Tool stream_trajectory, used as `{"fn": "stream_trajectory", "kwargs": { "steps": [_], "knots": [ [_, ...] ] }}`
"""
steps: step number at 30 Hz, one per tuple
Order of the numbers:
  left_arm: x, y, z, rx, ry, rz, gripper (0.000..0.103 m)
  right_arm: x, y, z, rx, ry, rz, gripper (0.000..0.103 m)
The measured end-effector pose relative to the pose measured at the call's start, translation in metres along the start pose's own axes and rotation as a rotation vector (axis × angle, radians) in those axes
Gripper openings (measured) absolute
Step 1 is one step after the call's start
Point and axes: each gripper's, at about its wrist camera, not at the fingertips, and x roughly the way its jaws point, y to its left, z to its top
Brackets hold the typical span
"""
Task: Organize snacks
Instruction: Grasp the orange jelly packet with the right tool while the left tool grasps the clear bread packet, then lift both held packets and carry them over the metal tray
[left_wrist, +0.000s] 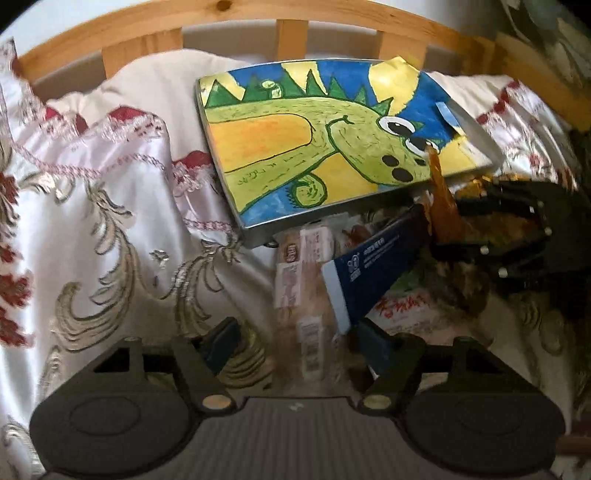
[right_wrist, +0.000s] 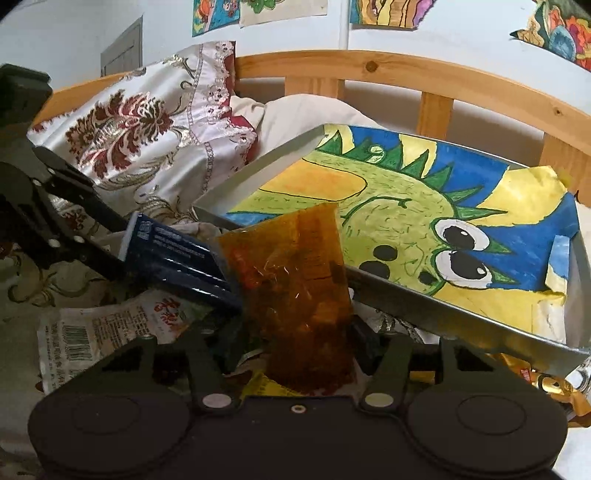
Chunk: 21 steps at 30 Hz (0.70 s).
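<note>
Left claw (left_wrist: 295, 345) around navy box (left_wrist: 373, 266) (grip unclear), right claw (right_wrist: 295, 343) clenched on amber pouch (right_wrist: 295, 288).

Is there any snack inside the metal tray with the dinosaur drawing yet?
No: in the right wrist view the tray holds only the dinosaur drawing, while the amber packet stands in front of its near rim.

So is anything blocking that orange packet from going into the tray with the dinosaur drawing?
Only the tray's near wall: the orange packet, held in the right gripper, stands just outside it and must go over it. The tray floor shows only the dinosaur drawing.
</note>
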Motion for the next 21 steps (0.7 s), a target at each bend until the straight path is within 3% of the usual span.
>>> {"fn": "stream_trajectory", "kwargs": {
  "steps": [2,6,11,21],
  "knots": [
    [0.007,-0.001,0.002,-0.021,0.011,-0.003,0.062,-0.002,0.0,-0.001,0.001,-0.009,-0.005,0.058],
    [0.012,-0.009,0.004,-0.021,0.019,0.013,0.059,-0.004,0.002,-0.001,-0.009,-0.021,-0.022,0.056],
    [0.009,-0.015,0.0,-0.083,0.025,0.028,0.044,-0.007,0.003,-0.001,-0.017,-0.037,-0.03,0.054],
    [-0.008,-0.026,-0.01,-0.207,0.025,0.039,0.04,-0.014,0.017,-0.004,-0.088,-0.068,-0.074,0.051]
  ]
}}
